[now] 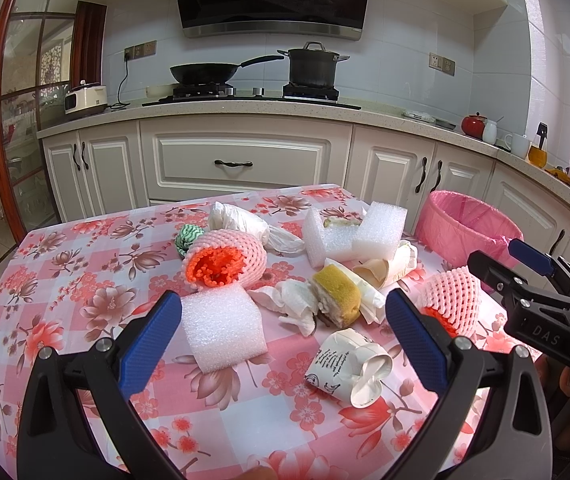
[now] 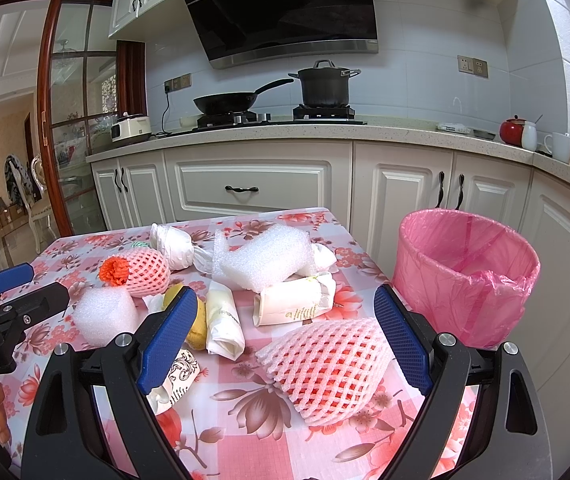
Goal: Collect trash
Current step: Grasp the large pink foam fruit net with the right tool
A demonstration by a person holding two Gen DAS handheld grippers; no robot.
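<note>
Trash lies on a table with a pink floral cloth (image 1: 65, 280). My left gripper (image 1: 283, 316) is open and empty; a white foam block (image 1: 223, 328) lies beside its left finger and a crumpled paper cup (image 1: 347, 368) near its right finger. My right gripper (image 2: 285, 312) is open and empty, with a pink foam fruit net (image 2: 325, 364) lying on the table between its fingers. That net also shows in the left wrist view (image 1: 451, 300). A pink-lined trash bin (image 2: 465, 272) stands off the table's right edge, also in the left wrist view (image 1: 465, 224).
More trash on the table: a pink net with orange inside (image 1: 221, 260), a yellow sponge (image 1: 339, 292), crumpled tissue (image 1: 293, 304), large white foam (image 2: 265, 260), paper wrappers (image 2: 293, 300), a white plastic bag (image 1: 237, 218). White cabinets (image 1: 241, 160) and a stove stand behind.
</note>
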